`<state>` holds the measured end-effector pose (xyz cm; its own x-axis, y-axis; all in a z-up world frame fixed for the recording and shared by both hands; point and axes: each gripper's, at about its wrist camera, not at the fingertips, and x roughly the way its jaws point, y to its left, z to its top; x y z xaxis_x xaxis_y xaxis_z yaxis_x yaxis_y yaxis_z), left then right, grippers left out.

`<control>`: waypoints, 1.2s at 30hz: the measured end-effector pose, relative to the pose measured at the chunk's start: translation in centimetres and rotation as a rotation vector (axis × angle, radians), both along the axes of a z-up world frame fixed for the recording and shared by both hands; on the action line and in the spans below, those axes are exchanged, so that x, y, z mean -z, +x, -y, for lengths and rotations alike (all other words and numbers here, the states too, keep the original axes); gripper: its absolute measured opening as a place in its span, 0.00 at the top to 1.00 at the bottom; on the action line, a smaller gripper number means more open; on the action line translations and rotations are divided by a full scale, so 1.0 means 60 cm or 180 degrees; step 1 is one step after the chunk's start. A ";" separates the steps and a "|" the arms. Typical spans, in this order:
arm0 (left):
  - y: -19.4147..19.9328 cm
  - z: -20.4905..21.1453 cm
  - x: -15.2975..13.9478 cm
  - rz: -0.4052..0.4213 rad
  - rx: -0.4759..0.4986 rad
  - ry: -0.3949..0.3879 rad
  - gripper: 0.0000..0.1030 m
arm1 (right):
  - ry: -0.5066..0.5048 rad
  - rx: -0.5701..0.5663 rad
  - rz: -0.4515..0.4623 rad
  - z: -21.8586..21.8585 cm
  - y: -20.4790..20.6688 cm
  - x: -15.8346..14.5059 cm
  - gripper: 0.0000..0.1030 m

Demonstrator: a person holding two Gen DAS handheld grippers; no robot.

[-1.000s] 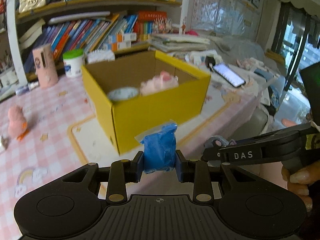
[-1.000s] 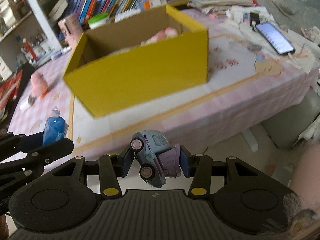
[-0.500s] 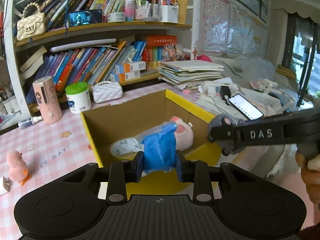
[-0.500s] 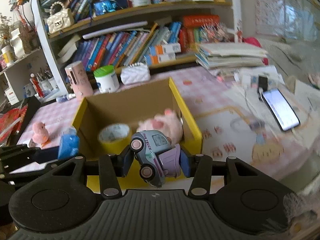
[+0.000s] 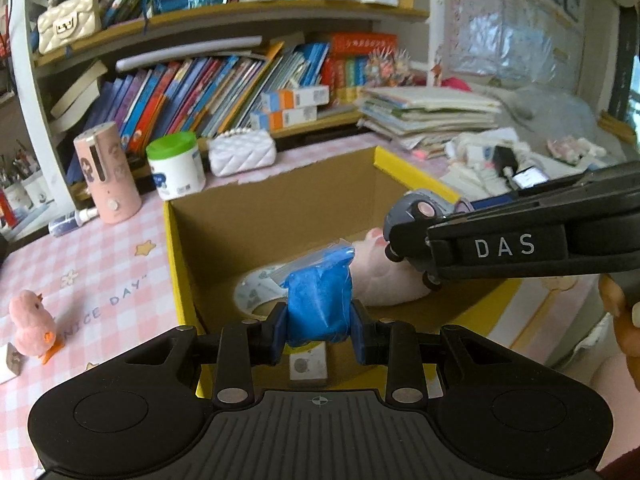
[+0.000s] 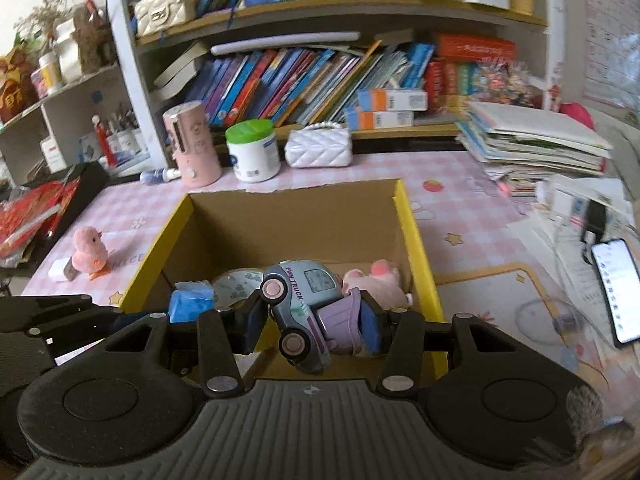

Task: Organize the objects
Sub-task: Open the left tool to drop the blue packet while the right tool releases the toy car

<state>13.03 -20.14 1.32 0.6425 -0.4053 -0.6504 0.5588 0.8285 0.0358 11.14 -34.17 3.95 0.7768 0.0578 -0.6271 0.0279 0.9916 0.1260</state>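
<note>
My left gripper (image 5: 319, 330) is shut on a small blue bag (image 5: 320, 300) and hangs over the near edge of the open yellow box (image 5: 176, 256). My right gripper (image 6: 310, 326) is shut on a grey and purple toy truck (image 6: 304, 304), also above the yellow box (image 6: 416, 240); in the left wrist view the truck (image 5: 416, 216) shows over the box's right side. Inside the box lie a roll of tape (image 5: 258, 290) and a pink plush (image 5: 384, 276). The blue bag (image 6: 188, 304) appears at the box's left side in the right wrist view.
A pink chick toy (image 6: 90, 254) stands on the pink checked tablecloth left of the box. Behind the box stand a pink cylinder (image 6: 192, 144), a green-lidded tub (image 6: 252, 150) and a white purse (image 6: 320, 148). A phone (image 6: 612, 290) and stacked books (image 6: 532, 140) lie to the right.
Both grippers have moved forward from in front of the box to above its opening, each still holding its object. The box's inside has come into view.
</note>
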 end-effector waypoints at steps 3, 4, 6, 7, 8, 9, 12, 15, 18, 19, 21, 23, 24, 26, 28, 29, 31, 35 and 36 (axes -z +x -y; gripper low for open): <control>0.011 0.005 0.011 -0.0052 -0.0065 0.0059 0.71 | -0.0034 -0.0114 -0.0075 0.000 0.024 0.014 0.56; 0.014 0.006 0.013 -0.0073 -0.0083 0.0067 0.71 | -0.0041 -0.0148 -0.0100 0.000 0.031 0.018 0.56; 0.019 0.007 0.016 -0.0099 -0.0118 0.0089 0.70 | -0.0064 -0.0224 -0.0154 -0.001 0.047 0.027 0.56; 0.022 0.008 0.018 -0.0110 -0.0130 0.0100 0.70 | -0.0077 -0.0255 -0.0177 -0.001 0.055 0.031 0.56; 0.024 0.008 0.020 -0.0123 -0.0145 0.0099 0.70 | -0.0091 -0.0294 -0.0199 -0.002 0.062 0.035 0.56; 0.025 0.007 0.020 -0.0140 -0.0161 0.0075 0.70 | -0.0107 -0.0333 -0.0221 -0.004 0.069 0.038 0.56; 0.027 0.006 0.020 -0.0129 -0.0162 0.0066 0.66 | -0.0124 -0.0424 -0.0282 -0.007 0.085 0.047 0.56; 0.024 0.006 0.020 -0.0076 -0.0209 0.0107 0.54 | -0.0141 -0.0508 -0.0316 -0.013 0.098 0.052 0.56; 0.018 0.000 0.014 -0.0009 -0.0231 0.0105 0.49 | -0.0144 -0.0584 -0.0355 -0.019 0.107 0.056 0.56; 0.016 -0.003 0.012 -0.0002 -0.0240 0.0091 0.45 | -0.0149 -0.0607 -0.0368 -0.022 0.109 0.057 0.56; 0.011 -0.009 0.008 0.0028 -0.0272 0.0073 0.42 | -0.0160 -0.0652 -0.0404 -0.027 0.114 0.061 0.56; 0.006 -0.016 0.005 0.0047 -0.0305 0.0059 0.39 | -0.0178 -0.0701 -0.0443 -0.033 0.119 0.065 0.56; 0.004 -0.019 0.004 0.0056 -0.0322 0.0047 0.36 | -0.0192 -0.0727 -0.0465 -0.036 0.121 0.067 0.56; 0.001 -0.023 0.002 0.0051 -0.0333 0.0041 0.34 | -0.0232 -0.0786 -0.0526 -0.045 0.124 0.073 0.56; -0.003 -0.025 0.001 0.0062 -0.0316 0.0025 0.33 | -0.0272 -0.0807 -0.0548 -0.050 0.125 0.077 0.56; -0.007 -0.026 0.000 0.0082 -0.0317 0.0020 0.33 | -0.0291 -0.0815 -0.0556 -0.053 0.124 0.078 0.56; -0.013 -0.028 -0.001 0.0129 -0.0311 0.0002 0.32 | -0.0287 -0.0801 -0.0545 -0.055 0.125 0.080 0.56; -0.024 -0.036 -0.008 0.0201 -0.0274 -0.0071 0.26 | -0.0212 -0.0681 -0.0516 -0.051 0.123 0.077 0.52; -0.026 -0.037 -0.010 0.0226 -0.0276 -0.0086 0.25 | -0.0177 -0.0647 -0.0482 -0.050 0.119 0.073 0.51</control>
<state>11.45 -17.92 1.91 0.7200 -0.3628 -0.5915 0.4818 0.8748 0.0499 18.30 -31.20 -0.43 0.6498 0.1651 -0.7419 -0.1582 0.9841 0.0805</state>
